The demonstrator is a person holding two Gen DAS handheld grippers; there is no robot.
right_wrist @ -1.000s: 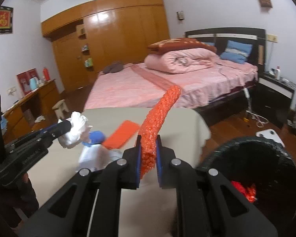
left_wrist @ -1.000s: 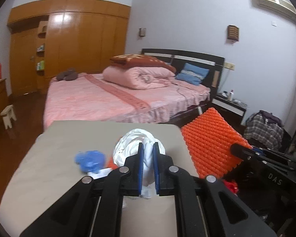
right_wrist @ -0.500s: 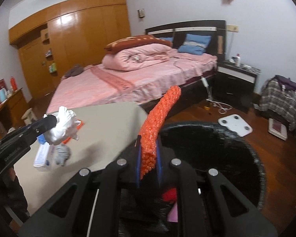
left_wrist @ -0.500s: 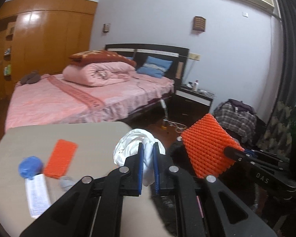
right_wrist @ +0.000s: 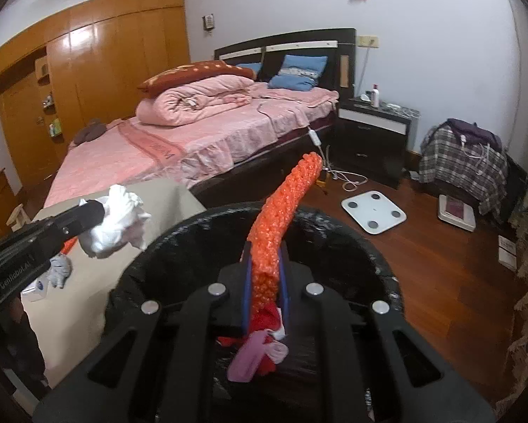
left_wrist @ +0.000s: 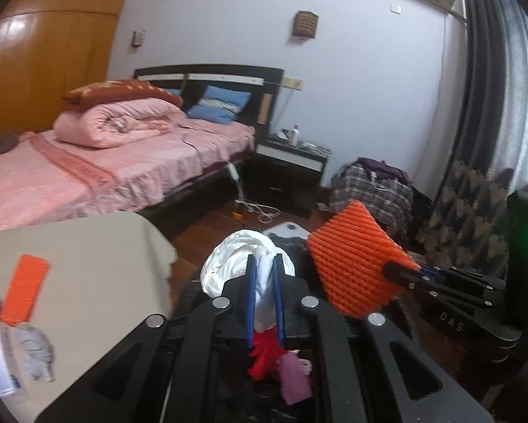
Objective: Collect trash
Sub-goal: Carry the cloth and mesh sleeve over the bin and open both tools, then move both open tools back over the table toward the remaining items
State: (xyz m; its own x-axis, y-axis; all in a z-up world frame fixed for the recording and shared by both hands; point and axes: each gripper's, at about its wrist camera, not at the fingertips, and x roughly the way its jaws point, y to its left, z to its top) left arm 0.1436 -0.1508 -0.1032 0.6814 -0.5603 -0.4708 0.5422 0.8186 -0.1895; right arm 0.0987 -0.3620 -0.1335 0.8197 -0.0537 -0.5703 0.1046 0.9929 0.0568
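Both tongs (left [left_wrist: 264,264], right [right_wrist: 265,257]) have swung from table [right_wrist: 179,194] to over bin [right_wrist: 380,257].

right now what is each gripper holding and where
Left gripper: crumpled white tissue wad, pinched at its near side. Right gripper: orange bubble-wrap sheet, clamped at its lower end.

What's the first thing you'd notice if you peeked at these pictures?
Probably the bright orange bumpy sheet, pinched in the right gripper right above the big black trash bin. Next, the crumpled white wad clamped in the left gripper, also by the bin. Behind them, the pink bed fills the room.
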